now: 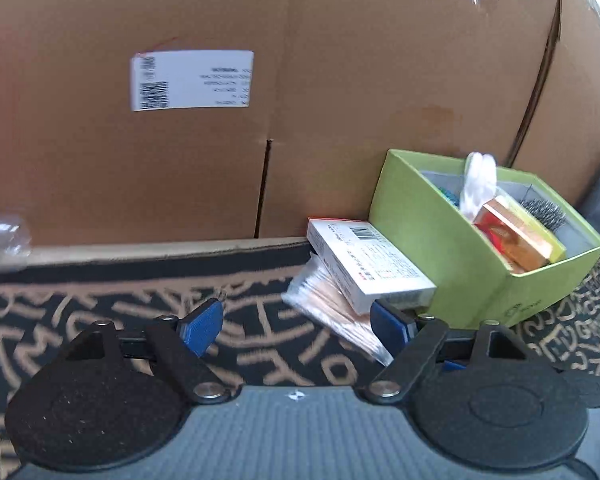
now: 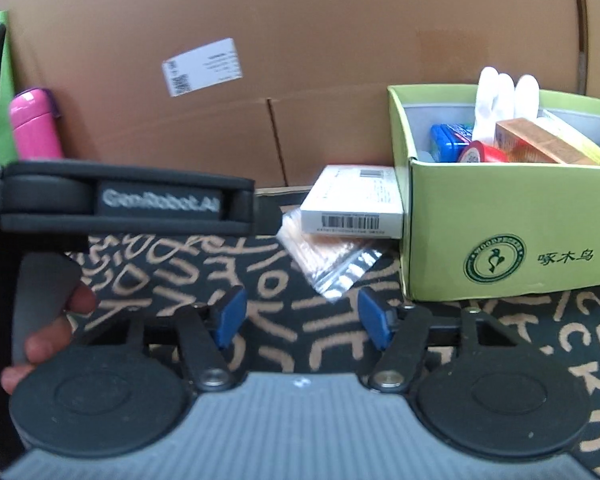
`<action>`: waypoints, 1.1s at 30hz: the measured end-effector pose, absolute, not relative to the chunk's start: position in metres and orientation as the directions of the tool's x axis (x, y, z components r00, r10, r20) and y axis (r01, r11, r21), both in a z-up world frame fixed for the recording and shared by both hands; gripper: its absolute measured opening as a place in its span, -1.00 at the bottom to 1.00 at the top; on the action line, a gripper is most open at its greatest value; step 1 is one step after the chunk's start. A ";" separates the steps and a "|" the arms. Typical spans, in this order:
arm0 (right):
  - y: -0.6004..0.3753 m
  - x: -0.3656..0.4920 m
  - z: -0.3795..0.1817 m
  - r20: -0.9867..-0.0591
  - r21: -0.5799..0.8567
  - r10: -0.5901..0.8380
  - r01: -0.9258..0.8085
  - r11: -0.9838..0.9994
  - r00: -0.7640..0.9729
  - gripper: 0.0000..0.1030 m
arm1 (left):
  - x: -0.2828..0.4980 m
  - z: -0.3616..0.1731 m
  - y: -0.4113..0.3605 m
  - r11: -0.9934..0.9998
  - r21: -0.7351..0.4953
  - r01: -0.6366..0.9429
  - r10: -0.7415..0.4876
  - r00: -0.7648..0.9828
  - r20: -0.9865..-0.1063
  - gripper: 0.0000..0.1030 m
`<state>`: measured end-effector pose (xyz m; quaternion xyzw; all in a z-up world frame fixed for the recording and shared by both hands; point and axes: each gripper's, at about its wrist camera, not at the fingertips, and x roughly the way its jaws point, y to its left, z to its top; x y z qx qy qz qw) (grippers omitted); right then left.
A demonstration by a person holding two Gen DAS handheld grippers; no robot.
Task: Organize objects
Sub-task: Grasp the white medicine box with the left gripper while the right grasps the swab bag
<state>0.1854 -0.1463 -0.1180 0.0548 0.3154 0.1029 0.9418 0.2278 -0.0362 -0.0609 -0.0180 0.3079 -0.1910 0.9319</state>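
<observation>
A white medicine box [image 1: 366, 262] [image 2: 354, 202] lies on a clear bag of swabs [image 1: 336, 312] [image 2: 328, 256], beside a green storage box [image 1: 432, 240] [image 2: 512, 232] holding several items: an orange carton [image 1: 514, 234] [image 2: 536, 142], white gloves [image 2: 500, 100], a blue pack [image 2: 448, 142]. My left gripper [image 1: 298, 328] is open and empty; its right fingertip sits just in front of the bag. My right gripper [image 2: 302, 318] is open and empty, a little short of the bag. The left tool's body [image 2: 120, 200] shows in the right wrist view.
A large brown cardboard carton [image 1: 260, 100] [image 2: 300, 80] stands behind everything. The surface is a dark cloth with tan patterns [image 1: 140, 312] [image 2: 180, 268]. A pink bottle [image 2: 34, 124] stands at far left. A clear plastic thing [image 1: 0, 240] is at the left edge.
</observation>
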 end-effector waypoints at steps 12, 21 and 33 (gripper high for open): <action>-0.135 0.208 -0.121 -0.584 0.170 0.155 -0.067 0.983 0.797 0.18 | 0.261 -0.083 -0.053 0.826 -0.159 0.541 -0.525 0.632 -0.570 0.61; -0.128 0.206 -0.120 -0.573 0.189 0.254 -0.176 0.966 0.779 0.08 | 0.252 -0.084 -0.039 0.782 -0.215 0.585 -0.591 0.588 -0.551 -0.12; -0.115 0.156 -0.113 -0.564 0.220 0.434 -0.379 0.899 0.702 0.01 | 0.195 -0.074 0.016 0.811 -0.336 0.478 -0.583 0.612 -0.535 0.41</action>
